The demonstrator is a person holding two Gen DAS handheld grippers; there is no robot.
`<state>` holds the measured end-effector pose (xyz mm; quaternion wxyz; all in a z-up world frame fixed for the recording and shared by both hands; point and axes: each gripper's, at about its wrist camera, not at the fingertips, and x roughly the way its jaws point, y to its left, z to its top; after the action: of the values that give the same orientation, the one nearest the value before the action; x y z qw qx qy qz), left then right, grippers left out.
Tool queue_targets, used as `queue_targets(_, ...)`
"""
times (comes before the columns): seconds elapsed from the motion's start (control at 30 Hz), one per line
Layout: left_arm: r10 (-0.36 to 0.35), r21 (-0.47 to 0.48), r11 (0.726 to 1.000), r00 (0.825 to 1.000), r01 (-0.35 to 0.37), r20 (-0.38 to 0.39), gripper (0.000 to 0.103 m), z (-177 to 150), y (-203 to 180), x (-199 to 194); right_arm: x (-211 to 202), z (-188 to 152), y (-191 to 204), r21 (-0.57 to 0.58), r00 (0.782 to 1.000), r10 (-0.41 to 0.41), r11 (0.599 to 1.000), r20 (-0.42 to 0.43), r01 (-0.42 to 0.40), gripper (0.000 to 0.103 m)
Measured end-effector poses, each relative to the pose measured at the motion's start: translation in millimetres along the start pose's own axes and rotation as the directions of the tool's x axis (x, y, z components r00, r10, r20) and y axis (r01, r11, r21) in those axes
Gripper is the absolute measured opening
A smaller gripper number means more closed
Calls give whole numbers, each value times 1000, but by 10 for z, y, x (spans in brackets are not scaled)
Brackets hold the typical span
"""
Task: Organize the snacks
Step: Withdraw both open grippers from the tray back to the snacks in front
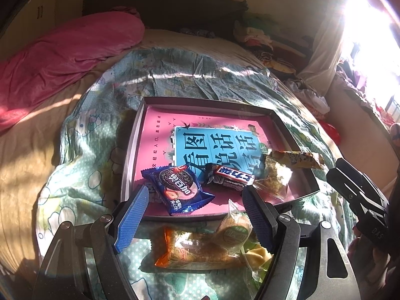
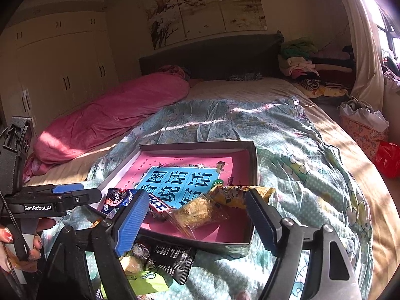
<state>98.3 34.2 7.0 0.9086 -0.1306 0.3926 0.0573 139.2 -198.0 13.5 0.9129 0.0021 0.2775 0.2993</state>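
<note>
A shallow box (image 1: 130, 155) (image 2: 252, 165) with a pink and blue book cover inside lies on the bedspread. In it are a blue Oreo pack (image 1: 178, 188) (image 2: 117, 197), a Snickers bar (image 1: 230, 177) (image 2: 160, 206), a clear-wrapped pastry (image 1: 275, 175) (image 2: 200, 212) and a yellow snack pack (image 1: 297, 158) (image 2: 237, 193). In front of the box lie an orange pack (image 1: 192, 250) and a round green-label pack (image 1: 235, 230); the right wrist view shows a black pack (image 2: 172, 257) and a lime pack (image 2: 142, 282). My left gripper (image 1: 197, 200) is open, above the box's near edge. My right gripper (image 2: 197, 210) is open over the box's near right corner.
The box sits on a green patterned bedspread (image 2: 300, 155). A pink blanket (image 1: 62, 57) lies at the left. Folded clothes (image 2: 305, 62) pile by the headboard. A bag (image 2: 365, 125) and a red item (image 2: 388, 158) are beside the bed at right.
</note>
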Motion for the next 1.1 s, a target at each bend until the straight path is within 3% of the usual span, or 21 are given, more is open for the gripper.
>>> queue_targets(0.2,-1,9,1000,1000,1,-6,79,-38,-8,-23,-8,-42,32,-3,1000,0,1000,-11,0,81)
queue_targets(0.33,-3,13,1000,1000,3,-14,79,-76,-2,-38,-6,-63,38,-1,1000,-7,1000,-15,7,88)
queue_targets(1.1,12,34,999,999,-10,-52,79,-245,70,-129,7,-157,102,20,997,44,999,-70,-42,93)
